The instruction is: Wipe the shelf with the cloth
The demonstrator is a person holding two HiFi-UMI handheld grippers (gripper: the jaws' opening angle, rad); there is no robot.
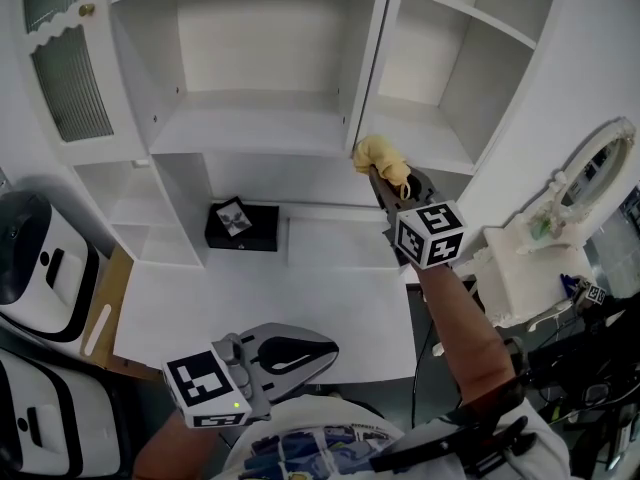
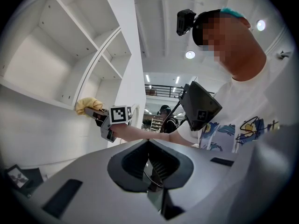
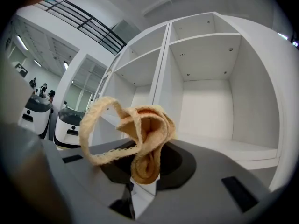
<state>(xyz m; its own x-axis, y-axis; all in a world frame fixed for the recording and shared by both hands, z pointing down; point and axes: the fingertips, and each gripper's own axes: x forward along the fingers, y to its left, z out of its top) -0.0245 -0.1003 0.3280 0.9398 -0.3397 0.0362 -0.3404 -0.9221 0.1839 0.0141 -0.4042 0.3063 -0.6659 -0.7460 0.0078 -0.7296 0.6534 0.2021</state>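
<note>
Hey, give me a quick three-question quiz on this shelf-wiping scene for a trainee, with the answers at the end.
1. Short answer: which gripper holds the yellow cloth?
2. True or false: the left gripper has its jaws wide apart.
3. Multiple choice: where is the black box?
A. on the white desk top
B. on the floor
C. between the left gripper's jaws

Key: 1, the right gripper, shut on the cloth. 2, false: its jaws are together with nothing between them. 3, A.
</note>
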